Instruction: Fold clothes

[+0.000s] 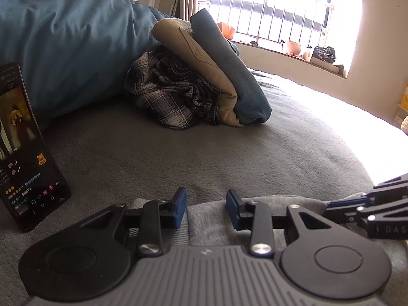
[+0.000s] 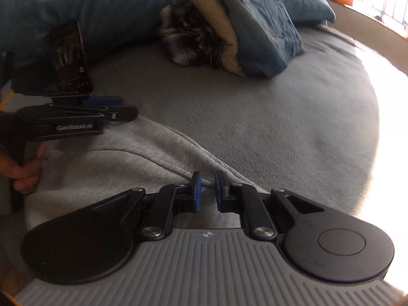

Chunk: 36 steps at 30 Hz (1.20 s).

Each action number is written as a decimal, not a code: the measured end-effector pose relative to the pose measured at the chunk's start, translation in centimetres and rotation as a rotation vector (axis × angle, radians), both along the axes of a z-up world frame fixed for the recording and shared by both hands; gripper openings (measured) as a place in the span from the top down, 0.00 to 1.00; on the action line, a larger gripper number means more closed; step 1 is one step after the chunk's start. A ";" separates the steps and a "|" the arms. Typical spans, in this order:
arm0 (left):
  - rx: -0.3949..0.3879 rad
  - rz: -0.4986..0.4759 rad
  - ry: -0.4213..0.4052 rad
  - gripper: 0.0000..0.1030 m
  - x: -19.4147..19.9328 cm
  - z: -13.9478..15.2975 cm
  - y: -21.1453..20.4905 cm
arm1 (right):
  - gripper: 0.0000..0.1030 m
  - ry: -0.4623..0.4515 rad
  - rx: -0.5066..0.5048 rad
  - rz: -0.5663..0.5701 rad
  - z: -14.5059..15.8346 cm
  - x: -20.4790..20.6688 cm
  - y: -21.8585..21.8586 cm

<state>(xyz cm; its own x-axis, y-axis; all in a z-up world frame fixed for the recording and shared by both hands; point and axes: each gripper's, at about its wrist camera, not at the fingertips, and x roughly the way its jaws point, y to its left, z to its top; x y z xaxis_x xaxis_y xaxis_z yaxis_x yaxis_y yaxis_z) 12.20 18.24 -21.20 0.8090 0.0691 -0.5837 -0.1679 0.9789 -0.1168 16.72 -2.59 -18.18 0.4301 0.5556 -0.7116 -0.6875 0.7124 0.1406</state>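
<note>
A light grey sweatshirt (image 2: 122, 163) lies on the bed (image 2: 280, 117) at six o'clock: soft, limp, light, best pinched at its folded edge. The left claw (image 1: 206, 207) stands parted above it, gripping nothing; the right claw (image 2: 207, 191), nearly closed, pinches nothing visible.

Soft matt grey fleece sweatshirt (image 2: 107, 163), fuzzy grey blanket (image 1: 178, 158), glossy phone (image 1: 25, 148)
</note>
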 end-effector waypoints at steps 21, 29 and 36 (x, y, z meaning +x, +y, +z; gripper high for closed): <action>-0.148 -0.290 0.043 0.50 0.4 4.7 -5.7 | 0.83 -0.065 -0.103 -0.561 7.2 -6.2 -21.6; -0.042 -0.287 0.107 0.51 2.1 0.5 -9.5 | 0.76 -0.174 -0.262 -0.488 5.1 -4.6 -22.4; 0.015 -0.298 0.057 0.50 1.7 -0.3 -10.0 | 0.60 -0.271 -0.522 -0.047 3.5 -0.3 -20.4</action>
<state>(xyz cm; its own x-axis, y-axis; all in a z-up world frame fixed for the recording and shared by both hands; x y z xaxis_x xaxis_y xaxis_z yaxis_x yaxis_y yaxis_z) 13.86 8.22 -21.52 0.7610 -0.1569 -0.6295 0.1208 0.9876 -0.1001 16.41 -23.00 -14.67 0.6505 0.1377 -0.7469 -0.6163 0.6705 -0.4131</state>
